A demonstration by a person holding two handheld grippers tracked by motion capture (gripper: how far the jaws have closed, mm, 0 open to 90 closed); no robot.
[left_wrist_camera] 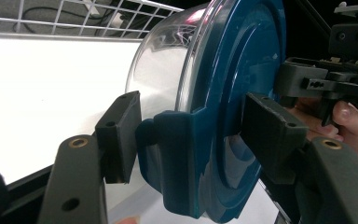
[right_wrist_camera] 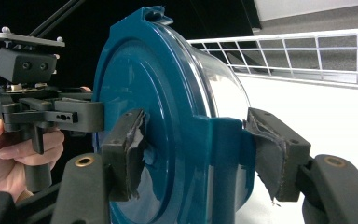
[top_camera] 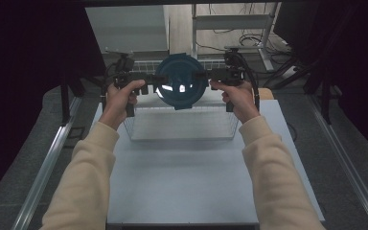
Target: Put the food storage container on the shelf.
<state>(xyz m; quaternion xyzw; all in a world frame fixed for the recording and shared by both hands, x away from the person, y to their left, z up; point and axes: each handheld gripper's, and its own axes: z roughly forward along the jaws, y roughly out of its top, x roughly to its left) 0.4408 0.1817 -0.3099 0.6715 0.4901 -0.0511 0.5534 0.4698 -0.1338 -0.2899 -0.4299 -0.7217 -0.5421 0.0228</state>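
Observation:
A round container (top_camera: 179, 81) with a clear bowl and a dark blue lid hangs in the air on its side, its lid facing me, over the far end of a wire basket (top_camera: 182, 136). My left gripper (top_camera: 155, 79) is shut on the container's left rim. In the left gripper view its pads (left_wrist_camera: 121, 135) clamp a blue lid latch and the rim of the container (left_wrist_camera: 233, 93). My right gripper (top_camera: 205, 75) is shut on the opposite rim, where its worn pads (right_wrist_camera: 275, 154) squeeze the lid edge and bowl of the container (right_wrist_camera: 168, 93).
The white wire basket stands on a pale blue table (top_camera: 196, 182), with its mesh wall (right_wrist_camera: 307, 51) behind the container. Metal rails run down both sides of the table. A shelf frame and cables (top_camera: 249, 38) lie on the floor beyond.

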